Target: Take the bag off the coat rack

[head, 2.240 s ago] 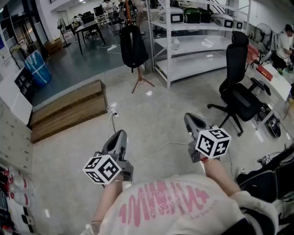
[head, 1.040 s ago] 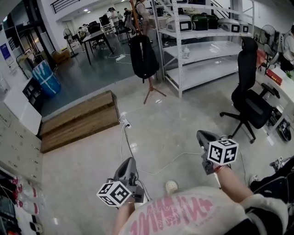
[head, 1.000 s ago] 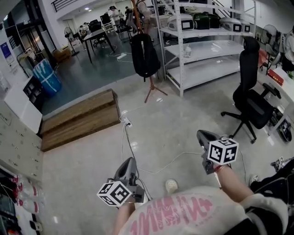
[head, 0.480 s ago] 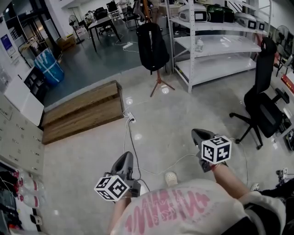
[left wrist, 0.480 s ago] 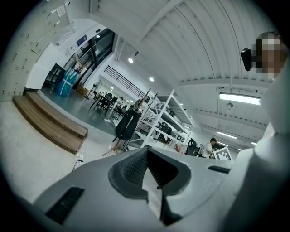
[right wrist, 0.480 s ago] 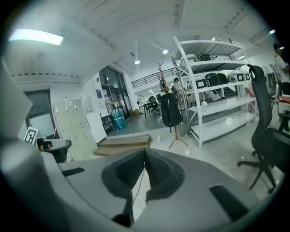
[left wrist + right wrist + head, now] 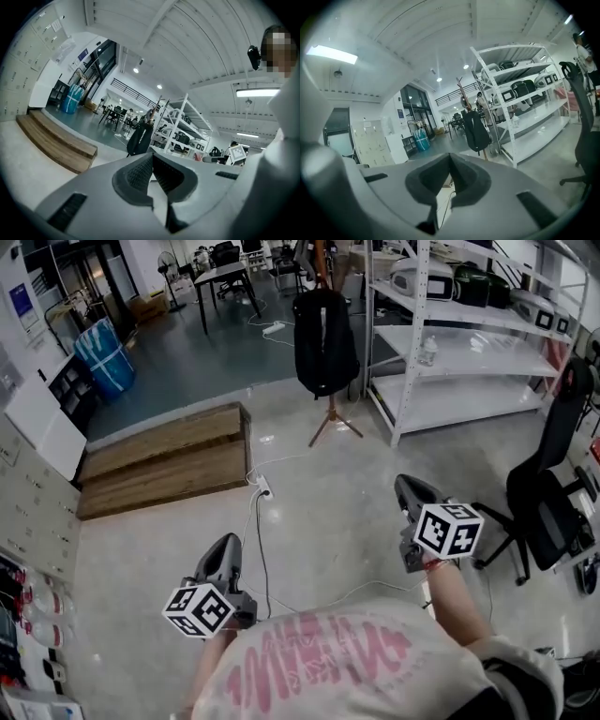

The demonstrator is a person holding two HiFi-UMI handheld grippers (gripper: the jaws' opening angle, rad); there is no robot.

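A black backpack (image 7: pixel 325 341) hangs on a wooden coat rack (image 7: pixel 333 418) with tripod feet, far ahead beside the white shelving. It also shows as the backpack (image 7: pixel 139 138) in the left gripper view and the backpack (image 7: pixel 476 131) in the right gripper view. My left gripper (image 7: pixel 225 554) is held low at the lower left, shut with nothing in it. My right gripper (image 7: pixel 410 490) is held at the right, shut and empty too. Both are several steps short of the bag.
A wooden step platform (image 7: pixel 159 458) lies to the left. White metal shelving (image 7: pixel 469 343) stands right of the rack. A black office chair (image 7: pixel 548 493) is at the right. A white cable with a power strip (image 7: pixel 263 489) runs across the floor ahead. Lockers (image 7: pixel 33 512) line the left wall.
The view has moved forward toward the rack, so the backpack looks nearer and more central. Both grippers stay shut and held low in front of the body.
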